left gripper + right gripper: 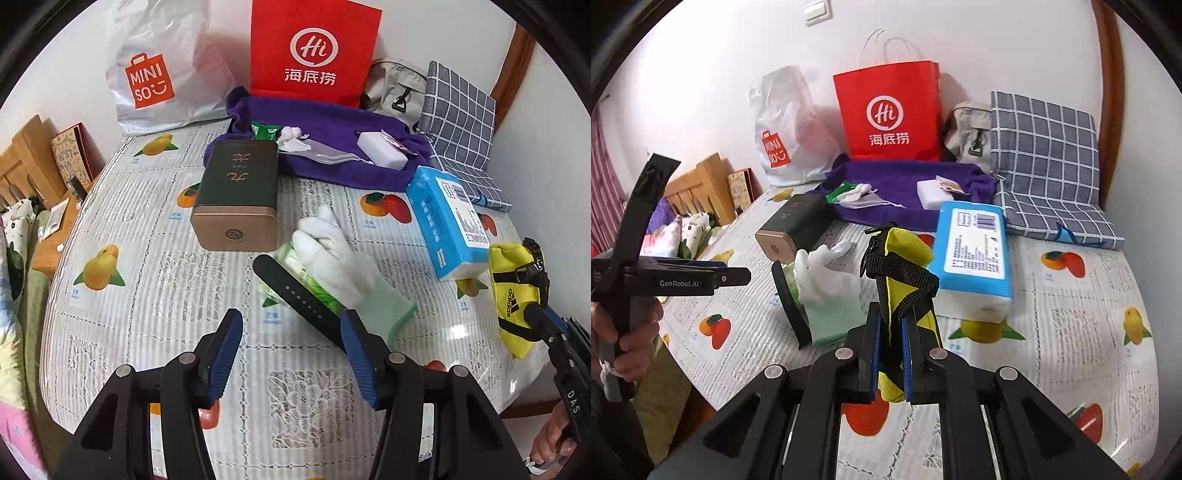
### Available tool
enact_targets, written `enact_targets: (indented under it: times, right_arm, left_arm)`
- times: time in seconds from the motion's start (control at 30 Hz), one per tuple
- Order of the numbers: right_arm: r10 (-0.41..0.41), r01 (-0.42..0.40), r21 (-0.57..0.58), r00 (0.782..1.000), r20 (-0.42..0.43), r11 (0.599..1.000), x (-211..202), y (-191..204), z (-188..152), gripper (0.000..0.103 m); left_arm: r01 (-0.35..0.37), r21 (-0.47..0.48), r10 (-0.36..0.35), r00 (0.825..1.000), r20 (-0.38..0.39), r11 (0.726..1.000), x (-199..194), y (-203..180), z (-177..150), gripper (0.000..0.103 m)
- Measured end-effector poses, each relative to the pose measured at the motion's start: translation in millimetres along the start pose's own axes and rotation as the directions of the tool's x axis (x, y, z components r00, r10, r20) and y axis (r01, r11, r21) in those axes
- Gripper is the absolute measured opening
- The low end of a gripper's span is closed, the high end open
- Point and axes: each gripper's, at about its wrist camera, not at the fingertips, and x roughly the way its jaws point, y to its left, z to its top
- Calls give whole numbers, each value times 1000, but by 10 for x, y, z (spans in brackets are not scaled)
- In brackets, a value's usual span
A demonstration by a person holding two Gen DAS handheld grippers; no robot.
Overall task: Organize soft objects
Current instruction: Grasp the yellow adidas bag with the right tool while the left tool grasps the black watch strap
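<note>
My right gripper [892,325] is shut on a yellow pouch [905,251] with black straps and holds it above the table. The same yellow pouch [517,295] shows at the right edge of the left wrist view. My left gripper [291,350] stands open over the tablecloth with nothing between its fingers. Just ahead of it lies a white and green glove [332,266] across a black strap [295,295] and a green tissue packet [288,254]. A blue tissue pack [447,221] lies to the right. A purple towel [332,147] at the back carries a white sponge [382,149].
A dark green box with a gold end [236,199] lies left of the glove. A red paper bag [314,48], a white plastic bag [159,74], a grey bag [971,133] and a checked cushion [461,125] line the back wall. The table edge [55,295] drops off at the left.
</note>
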Motion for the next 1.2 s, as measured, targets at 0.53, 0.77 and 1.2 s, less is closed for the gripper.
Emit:
enact_targets:
  times: [0.53, 0.77, 1.2]
  right_arm:
    - [174, -142, 233, 976, -127, 962, 402, -745, -405, 10]
    - [84, -59, 203, 989, -120, 977, 423, -945, -312, 11]
    - [-18, 49, 171, 983, -180, 984, 567, -1199, -423, 64]
  left_arm:
    - [-11, -61, 6, 997, -72, 998, 451, -122, -155, 53]
    - [-8, -108, -2, 995, -95, 994, 696, -125, -154, 53]
    - [11, -150, -27, 994, -104, 989, 792, -94, -88, 53]
